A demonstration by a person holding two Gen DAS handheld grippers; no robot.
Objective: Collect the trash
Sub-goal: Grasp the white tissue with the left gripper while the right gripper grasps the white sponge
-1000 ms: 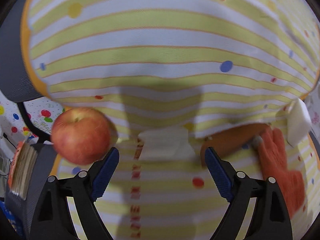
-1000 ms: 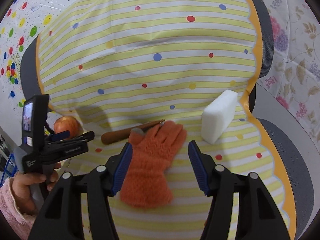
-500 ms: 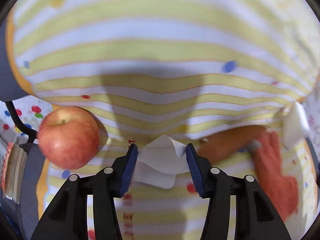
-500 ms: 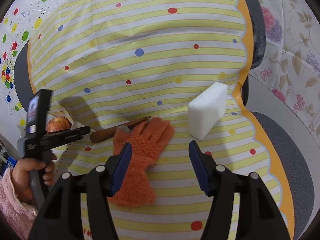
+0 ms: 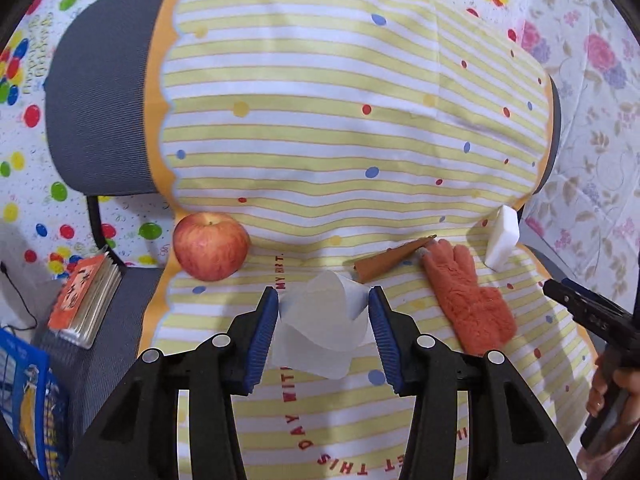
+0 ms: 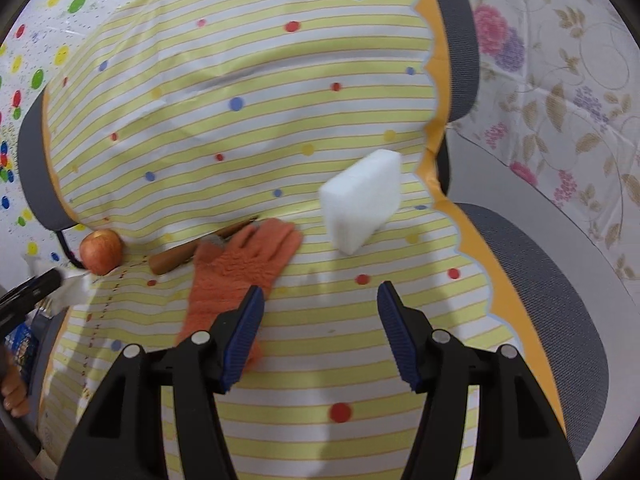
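Observation:
My left gripper (image 5: 323, 310) is shut on a crumpled white paper scrap (image 5: 320, 328) and holds it above the striped cloth (image 5: 320, 140) on the chair seat. The scrap also shows at the left edge of the right wrist view (image 6: 72, 290). My right gripper (image 6: 320, 312) is open and empty above the cloth, just right of the orange glove (image 6: 236, 272) and in front of the white foam block (image 6: 362, 200).
A red apple (image 5: 211, 246) sits at the seat's left edge. A brown stick (image 5: 394, 260) lies by the glove (image 5: 468, 296), with the foam block (image 5: 502, 238) at the right. A booklet (image 5: 84, 300) and a blue basket (image 5: 28, 408) are down left.
My left gripper has shut on the white paper scrap and lifted it back off the cloth. My right gripper has drifted right, off the glove, staying open.

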